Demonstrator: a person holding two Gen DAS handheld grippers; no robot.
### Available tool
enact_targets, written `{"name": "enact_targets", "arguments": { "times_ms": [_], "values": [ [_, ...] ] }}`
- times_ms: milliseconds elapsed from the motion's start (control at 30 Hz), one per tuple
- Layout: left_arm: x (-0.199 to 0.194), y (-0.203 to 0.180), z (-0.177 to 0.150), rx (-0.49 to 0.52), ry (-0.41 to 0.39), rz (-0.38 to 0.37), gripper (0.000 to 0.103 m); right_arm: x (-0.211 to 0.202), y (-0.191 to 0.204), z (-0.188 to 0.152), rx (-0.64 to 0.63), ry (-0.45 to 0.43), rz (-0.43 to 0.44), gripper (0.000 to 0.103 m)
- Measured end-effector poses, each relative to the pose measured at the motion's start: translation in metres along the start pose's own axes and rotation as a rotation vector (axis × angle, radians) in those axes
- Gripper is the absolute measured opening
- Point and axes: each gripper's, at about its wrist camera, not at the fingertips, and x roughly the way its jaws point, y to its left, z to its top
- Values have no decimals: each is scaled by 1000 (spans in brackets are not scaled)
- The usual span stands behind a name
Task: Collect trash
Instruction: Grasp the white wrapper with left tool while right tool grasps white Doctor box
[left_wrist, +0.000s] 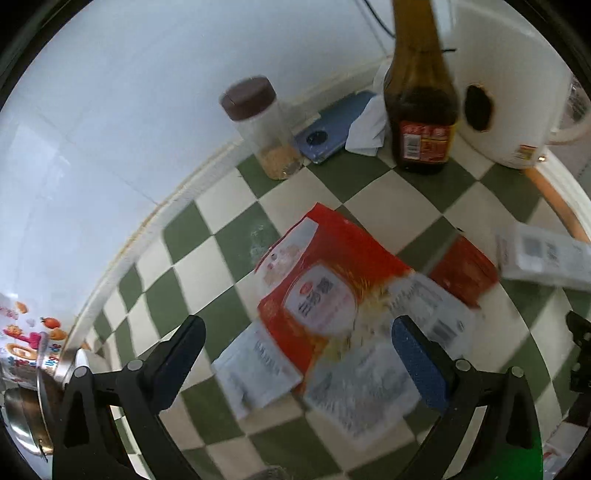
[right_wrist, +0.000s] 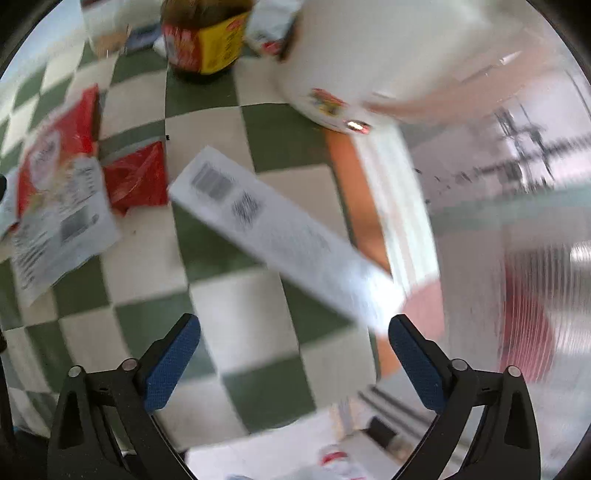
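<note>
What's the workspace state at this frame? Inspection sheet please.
Surface: green-and-white checkered tabletop, against a white wall.
Job's things: red wrapper lying over white packets; small red packet; long white box overhanging the table edge.
Clutter: sauce bottle, lidded jar, blue phone, tissue, white cooker.
Grippers: left gripper open, empty; right gripper open, empty.
Cables: dark cable behind the bottle.
Surroundings: blurred.

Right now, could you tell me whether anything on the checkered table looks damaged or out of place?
Yes. The white electric kettle has a dark, scorched-looking hole in its side, facing the brown sauce bottle. A torn-open red and white food packet lies flat mid-table, and a long white barcoded box pokes out over the table's edge.
</note>
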Motion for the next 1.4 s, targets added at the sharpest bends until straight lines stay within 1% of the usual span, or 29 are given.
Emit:
{"name": "enact_targets", "arguments": {
  "times_ms": [33, 100, 133, 200, 300, 367, 400, 433, 467, 533, 567, 600, 633, 700, 733, 767, 833, 867, 933, 967, 1133, 1167, 1200, 1233, 1267, 1300, 1333, 1367, 1400],
  "values": [
    [5, -3, 4, 0, 8, -1, 103, 9, 3, 12, -36, 18, -12, 98],
    [16, -6, 12, 0, 18, -9, 103, 21, 6, 27, -79, 42, 1, 97],
    [19, -7, 14, 1, 22, -14, 103, 28, 6, 36, -93, 62, 23, 96],
    [27, -10, 20, 5, 30, -26, 103, 38, 6, 46, -107, 94, 65, 91],
    [32, -9, 27, 13, 37, -37, 103, 52, 4, 55, -113, 121, 99, 86],
    [34, -10, 30, 17, 35, -41, 103, 50, -2, 55, -81, 131, 160, 75],
    [34, -6, 30, 17, 38, -42, 103, 48, -4, 55, -61, 138, 187, 72],
    [36, -2, 31, 17, 44, -52, 103, 47, -6, 53, -29, 154, 215, 69],
    [36, 3, 31, 16, 50, -66, 103, 47, -10, 49, 33, 186, 253, 66],
    [34, 24, 24, 12, 59, -94, 103, 45, -15, 33, 181, 236, 371, 61],
    [34, 33, 20, 5, 69, -109, 103, 44, -17, 28, 223, 244, 400, 60],
    [34, 49, 13, -11, 82, -130, 103, 44, -19, 17, 315, 260, 456, 60],
    [36, 63, 6, -29, 97, -149, 103, 47, -21, 5, 418, 281, 545, 60],
    [42, 95, -13, -68, 138, -182, 103, 54, -15, -13, 520, 327, 664, 60],
    [46, 107, -22, -86, 155, -193, 103, 55, -9, -21, 531, 338, 688, 60],
    [49, 115, -30, -99, 167, -196, 103, 55, -5, -24, 525, 331, 686, 61],
    [57, 129, -44, -119, 179, -198, 102, 46, 2, -32, 515, 259, 633, 62],
    [62, 134, -49, -123, 184, -207, 102, 45, 5, -32, 507, 249, 611, 62],
    [68, 132, -57, -103, 186, -246, 102, 38, 11, -39, 495, 216, 561, 62],
    [72, 126, -61, -67, 180, -275, 102, 35, 14, -39, 484, 208, 544, 62],
    [89, 86, -68, 99, 209, -320, 102, 22, 36, -43, 389, 187, 429, 62],
    [92, 81, -69, 119, 213, -332, 96, 21, 37, -42, 380, 184, 417, 63],
    [95, 76, -69, 131, 211, -339, 93, 17, 49, -43, 380, 182, 414, 64],
    [95, 75, -67, 121, 194, -351, 86, 15, 57, -39, 382, 180, 410, 65],
    [94, 76, -65, 110, 185, -373, 77, 17, 62, -46, 387, 178, 408, 65],
    [93, 76, -64, 110, 184, -371, 74, 16, 62, -48, 391, 174, 407, 65],
    [92, 77, -62, 107, 177, -372, 58, 15, 62, -49, 395, 166, 406, 64],
    [89, 79, -60, 103, 164, -374, 30, 12, 62, -47, 399, 158, 401, 62],
    [89, 79, -58, 106, 165, -374, 20, 10, 62, -50, 400, 149, 394, 60]
  ]
}}
